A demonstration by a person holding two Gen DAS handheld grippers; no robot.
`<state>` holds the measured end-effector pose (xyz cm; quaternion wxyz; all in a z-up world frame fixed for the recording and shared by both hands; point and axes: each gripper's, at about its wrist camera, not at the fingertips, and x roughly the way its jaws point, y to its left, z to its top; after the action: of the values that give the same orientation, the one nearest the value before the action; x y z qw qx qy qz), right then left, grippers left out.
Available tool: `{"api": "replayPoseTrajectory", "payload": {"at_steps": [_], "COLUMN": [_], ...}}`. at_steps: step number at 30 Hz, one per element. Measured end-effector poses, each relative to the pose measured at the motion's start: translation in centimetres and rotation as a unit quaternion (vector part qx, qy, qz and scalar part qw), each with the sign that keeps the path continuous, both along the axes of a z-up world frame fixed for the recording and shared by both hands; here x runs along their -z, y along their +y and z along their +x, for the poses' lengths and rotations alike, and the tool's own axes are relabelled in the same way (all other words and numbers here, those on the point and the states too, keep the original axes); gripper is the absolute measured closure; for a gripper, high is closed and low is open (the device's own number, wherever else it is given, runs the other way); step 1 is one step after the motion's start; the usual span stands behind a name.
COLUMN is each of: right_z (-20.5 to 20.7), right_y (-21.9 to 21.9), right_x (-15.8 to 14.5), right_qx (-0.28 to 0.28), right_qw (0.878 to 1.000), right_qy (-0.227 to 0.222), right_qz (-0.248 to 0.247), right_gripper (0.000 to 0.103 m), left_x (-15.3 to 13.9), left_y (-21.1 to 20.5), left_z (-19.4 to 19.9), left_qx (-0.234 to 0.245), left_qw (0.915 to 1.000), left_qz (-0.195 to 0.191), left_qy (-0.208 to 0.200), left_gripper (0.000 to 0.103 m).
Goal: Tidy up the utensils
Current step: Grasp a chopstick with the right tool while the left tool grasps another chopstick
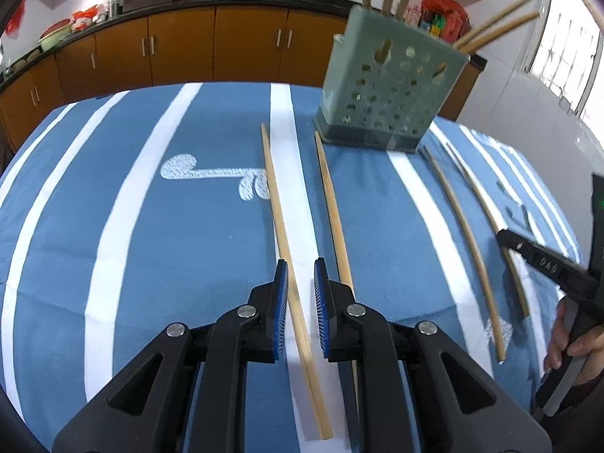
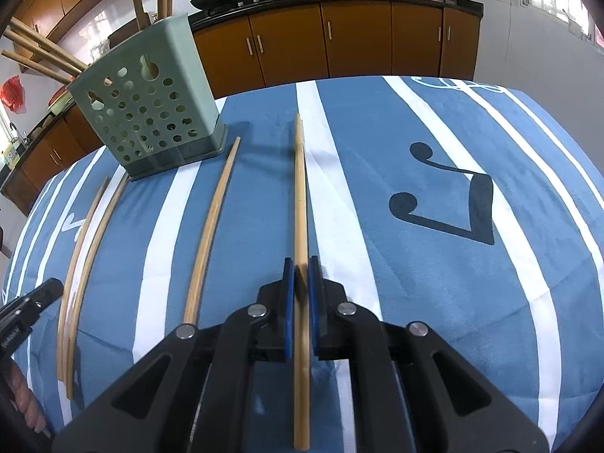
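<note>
Left gripper: pads stand apart, straddling the leftmost chopstick without touching it. The shaft runs lengthwise between the pads, so a simple closure would, in my judgement, take it along its grain. A second chopstick lies just to the right, near end hidden under the right finger, far tip touching the base of the holder.

The holder, a green perforated caddy, stands upright at the far centre of the blue striped cloth. Several chopsticks already rest in it, leaning outward (the task appears partly done).

Right of the holder, a third chopstick lies loose on the cloth.

Right gripper: pads drawn together on the rightmost chopstick, clamped near its thick end. The shaft points toward the far edge. Whether it is off the cloth cannot be told.
</note>
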<state>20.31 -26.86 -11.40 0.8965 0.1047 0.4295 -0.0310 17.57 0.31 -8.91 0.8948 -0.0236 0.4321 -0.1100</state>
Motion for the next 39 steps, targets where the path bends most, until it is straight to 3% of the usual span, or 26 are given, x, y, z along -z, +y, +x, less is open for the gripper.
{"api": "replayPoseTrajectory", "payload": {"at_steps": [4, 9, 16, 26, 39], "right_z": [0.0, -0.2, 0.5, 1.0, 1.0], "right_y": [0.0, 0.0, 0.0, 0.1, 0.3], "right_x": [0.0, 0.0, 0.1, 0.2, 0.2], "right_qx": [-0.003, -0.007, -0.012, -0.013, -0.013], "right_qw": [1.000, 1.000, 1.000, 1.000, 1.000], "right_qy": [0.000, -0.001, -0.007, -0.013, -0.011], "right_qz": [0.001, 0.002, -0.002, -0.011, -0.020], "right_gripper": [0.094, 0.093, 0.095, 0.095, 0.095], "left_x": [0.6, 0.5, 0.4, 0.6, 0.6], "left_y": [-0.7, 0.2, 2.3, 3.2, 3.1], "left_z": [0.1, 0.6, 1.7, 2.0, 2.1], "left_qx": [-0.003, -0.020, -0.053, -0.056, -0.056], "left_qw": [0.9994, 0.9989, 0.9981, 0.9984, 0.9984], "left_qz": [0.036, 0.043, 0.030, -0.008, -0.007], "left_qy": [-0.001, -0.001, -0.002, -0.005, -0.004], "left_gripper": [0.094, 0.096, 0.096, 0.095, 0.095]}}
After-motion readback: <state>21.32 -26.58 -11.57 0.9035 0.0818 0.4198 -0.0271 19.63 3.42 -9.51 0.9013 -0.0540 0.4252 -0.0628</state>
